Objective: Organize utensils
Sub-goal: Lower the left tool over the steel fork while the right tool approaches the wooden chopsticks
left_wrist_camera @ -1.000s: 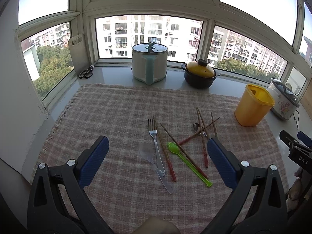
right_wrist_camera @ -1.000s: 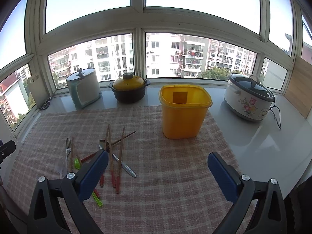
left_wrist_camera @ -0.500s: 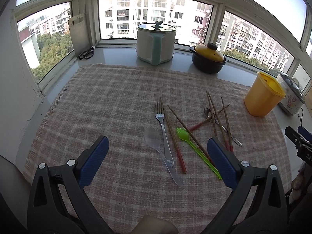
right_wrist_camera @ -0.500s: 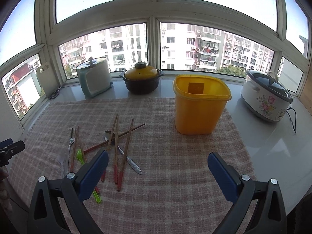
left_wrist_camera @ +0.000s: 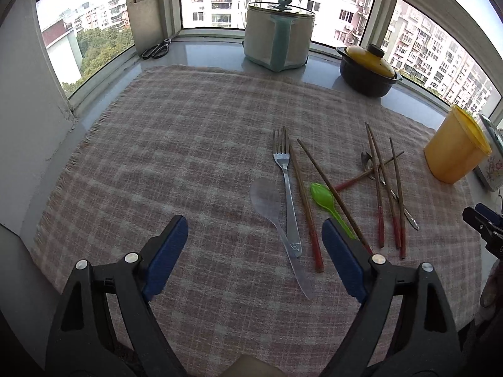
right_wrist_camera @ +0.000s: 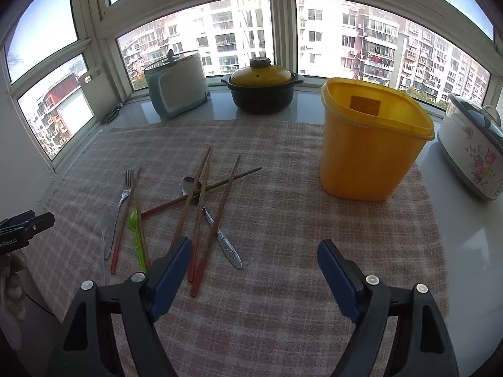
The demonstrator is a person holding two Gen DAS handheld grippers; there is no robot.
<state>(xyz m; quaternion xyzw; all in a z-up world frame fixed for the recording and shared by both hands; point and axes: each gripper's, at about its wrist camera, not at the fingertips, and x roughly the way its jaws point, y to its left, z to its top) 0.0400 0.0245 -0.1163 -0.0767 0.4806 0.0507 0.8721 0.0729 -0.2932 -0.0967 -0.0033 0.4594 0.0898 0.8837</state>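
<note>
Both tools, left [left_wrist_camera: 254, 238] and right [right_wrist_camera: 254, 260], gape empty, jaws just narrowing; the thin, slippery chopsticks [right_wrist_camera: 201, 207] need a mid-shaft pinch.

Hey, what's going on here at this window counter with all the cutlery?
A person with a gripper in each hand is about to tidy utensils. The left gripper and right gripper hold nothing, their jaws having just been closing a little. The fork, green spoon, clear spoon, metal spoon and chopsticks lie loose on the checked cloth. The yellow bin stands open.
</note>
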